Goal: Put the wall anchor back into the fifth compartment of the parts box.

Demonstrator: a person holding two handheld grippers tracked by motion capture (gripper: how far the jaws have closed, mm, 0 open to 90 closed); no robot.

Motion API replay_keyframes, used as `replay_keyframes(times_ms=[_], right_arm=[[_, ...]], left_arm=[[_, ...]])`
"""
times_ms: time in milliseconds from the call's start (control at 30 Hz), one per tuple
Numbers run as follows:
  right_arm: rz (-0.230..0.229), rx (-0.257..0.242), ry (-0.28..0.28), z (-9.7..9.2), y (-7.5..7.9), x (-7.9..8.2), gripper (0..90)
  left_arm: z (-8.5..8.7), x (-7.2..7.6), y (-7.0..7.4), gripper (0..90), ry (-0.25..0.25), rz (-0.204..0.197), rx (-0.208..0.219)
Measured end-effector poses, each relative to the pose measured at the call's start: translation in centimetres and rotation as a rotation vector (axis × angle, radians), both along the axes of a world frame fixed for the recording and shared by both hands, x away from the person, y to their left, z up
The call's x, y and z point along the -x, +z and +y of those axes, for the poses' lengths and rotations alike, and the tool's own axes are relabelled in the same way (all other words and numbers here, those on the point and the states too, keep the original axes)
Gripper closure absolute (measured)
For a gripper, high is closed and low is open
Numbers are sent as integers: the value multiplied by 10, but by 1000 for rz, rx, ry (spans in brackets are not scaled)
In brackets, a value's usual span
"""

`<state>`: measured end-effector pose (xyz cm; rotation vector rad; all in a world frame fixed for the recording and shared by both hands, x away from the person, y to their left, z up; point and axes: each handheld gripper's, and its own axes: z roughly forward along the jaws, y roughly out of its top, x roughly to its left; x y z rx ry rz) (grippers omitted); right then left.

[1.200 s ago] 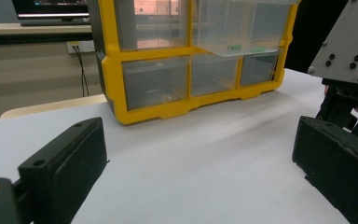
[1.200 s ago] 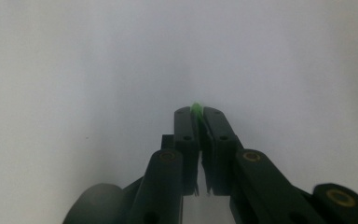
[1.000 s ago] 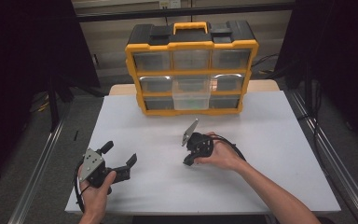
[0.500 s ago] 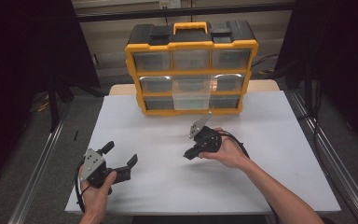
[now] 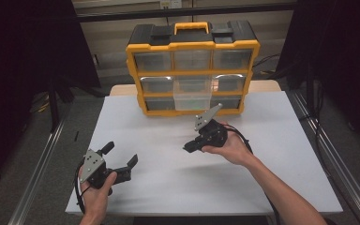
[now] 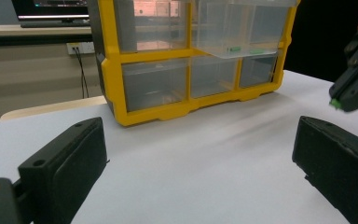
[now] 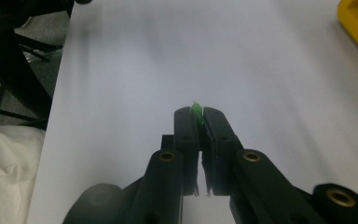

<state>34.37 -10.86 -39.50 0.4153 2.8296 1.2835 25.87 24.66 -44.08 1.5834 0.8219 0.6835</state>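
Nearest the person, the left claw (image 5: 121, 159) rests low on the white counter (image 5: 168, 187) by its front left corner, held in the left hand (image 5: 96, 194), its jaws spread wide apart with bare counter between them. In the left gripper view those two black jaws stand at the picture's lower left and lower right, with nothing in the gap.

Farther in, near the middle of the counter, the right hand (image 5: 232, 147) holds the right claw (image 5: 188, 148) lifted a little and turned toward the left. Its jaws are pressed together on a small green piece (image 7: 196, 110), which pokes out at the tips in the right gripper view; the same green bit shows at the tip of that claw (image 6: 336, 103) in the left gripper view.

At the far edge of the counter stands a yellow and black organizer box (image 5: 193, 70) with clear drawers in three rows. The middle drawer (image 5: 193, 96) of the second row is pulled out toward the person, and two small green pieces (image 6: 244, 49) lie on its floor. Whether the other drawers hold anything cannot be told.
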Motion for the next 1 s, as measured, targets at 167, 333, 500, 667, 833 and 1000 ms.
replay_keyframes(times_ms=[167, 333, 500, 667, 833, 1000], right_arm=[[-36, -54, -7, -4, 19, -1, 850], [-74, -73, -11, -6, 37, -4, 851], [-106, -96, -21, -9, 55, -9, 850], [-135, -101, -34, -11, 73, -13, 851], [-159, -112, -49, -15, 89, -18, 850], [-180, -105, -62, -20, 102, -23, 851]], left_arm=[[0, 0, 0, 30, -1, 0, -4], [0, 0, 0, 30, -1, 4, 6], [0, 0, 0, 30, -2, 1, 1], [0, 0, 0, 30, -3, -1, 2], [1, 0, 0, 30, -2, 1, -1], [0, 0, -1, 30, 0, 1, -12]])
